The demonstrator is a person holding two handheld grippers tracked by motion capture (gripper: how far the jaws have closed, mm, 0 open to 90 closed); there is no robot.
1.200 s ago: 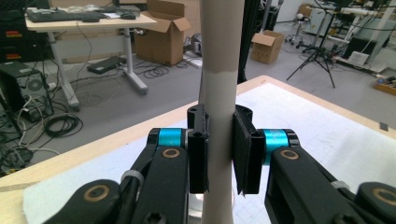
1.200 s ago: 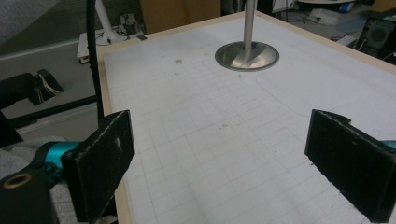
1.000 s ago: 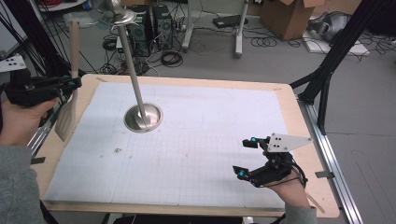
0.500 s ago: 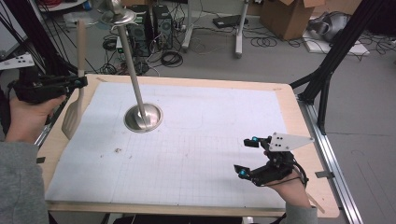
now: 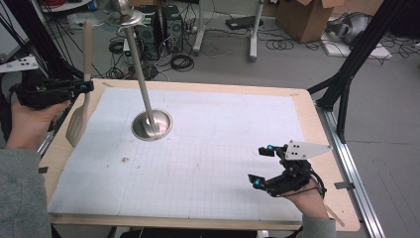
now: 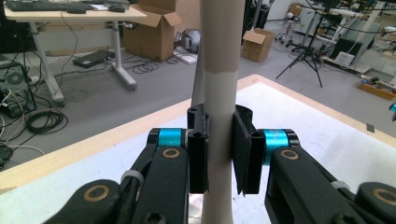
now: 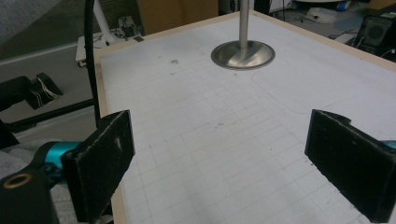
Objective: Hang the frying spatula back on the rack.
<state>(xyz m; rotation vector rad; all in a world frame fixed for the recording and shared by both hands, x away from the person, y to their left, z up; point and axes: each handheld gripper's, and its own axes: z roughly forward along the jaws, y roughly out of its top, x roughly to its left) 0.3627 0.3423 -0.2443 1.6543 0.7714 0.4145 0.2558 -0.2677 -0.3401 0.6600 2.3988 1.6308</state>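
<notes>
Left gripper [image 5: 86, 87]: jaws pinching the spatula's handle from both sides, held off the bench's left edge.
Spatula [image 5: 87, 54]: beige, upright, blade down and hanging just over the left rim of the bench [image 5: 208, 88], handle rising above the jaws.
Right gripper [image 5: 262, 166]: jaws spread wide with nothing between them, low over the near right part of the white mat [image 5: 223, 148].
Metal stand [image 5: 152, 124]: round base on the mat, pole leaning up and away.

Wooden table [image 5: 317, 129], white grid mat [image 5: 208, 158] on top; steel stand base [image 5: 152, 125] on mat.
</notes>
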